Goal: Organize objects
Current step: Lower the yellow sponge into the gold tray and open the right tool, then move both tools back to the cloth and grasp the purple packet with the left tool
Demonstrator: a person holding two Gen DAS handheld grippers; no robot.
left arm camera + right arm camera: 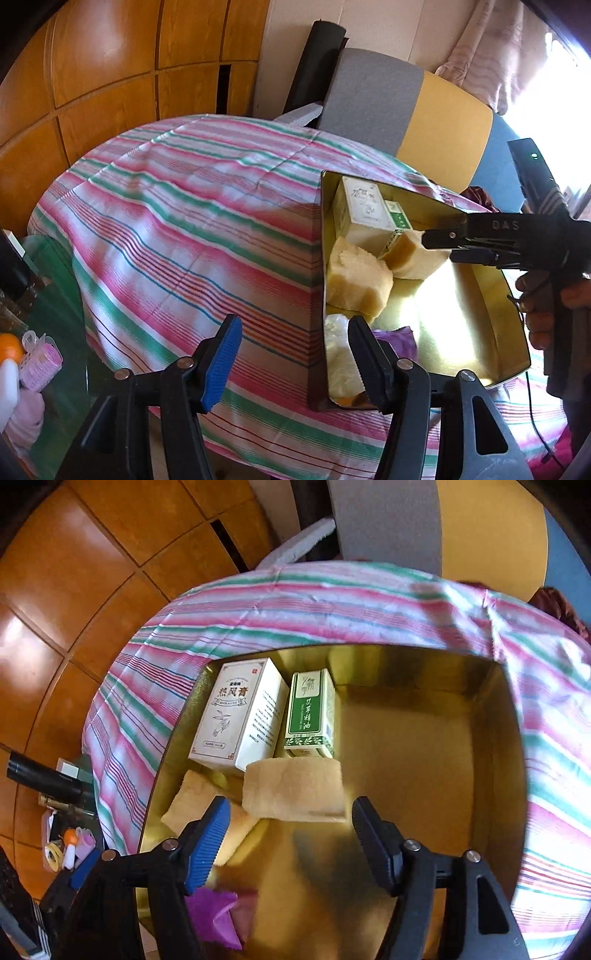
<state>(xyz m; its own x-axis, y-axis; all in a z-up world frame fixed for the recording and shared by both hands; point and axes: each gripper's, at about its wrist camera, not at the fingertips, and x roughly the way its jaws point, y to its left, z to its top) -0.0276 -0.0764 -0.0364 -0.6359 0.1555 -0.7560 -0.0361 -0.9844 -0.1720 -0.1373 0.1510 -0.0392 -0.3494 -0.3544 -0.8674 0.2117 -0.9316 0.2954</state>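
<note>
**Operator:** Scanning left to right from the left wrist view: striped cloth (192, 206) over the bench, then the gold tin (480, 306) at about three o'clock. My left tongs (293, 360) hang spread with nothing between them, straddling the tin's near-left wall. My right tongs (434, 240) reach in from three o'clock, level with the upper sponge block (413, 258).

**Observer:** Are they gripping it?

**Operator:** No. In the right wrist view the right tongs (290, 843) stand wide apart, and that block (295, 790) lies just ahead of the tips, apparently free.

**Observer:** What worries you?

**Operator:** The block leans on the second sponge (199, 812) at eight o'clock, so it may slump. Pulling out carelessly could also clip the green box (312, 716) or the white box (240, 716) and tip them.

**Observer:** Orientation?

**Operator:** In that same view the block's long axis runs nine to three, across the tongs. Both boxes run their long axes toward twelve, side by side at the tin's far-left corner. A purple cloth (214, 912) sits near six.
</note>
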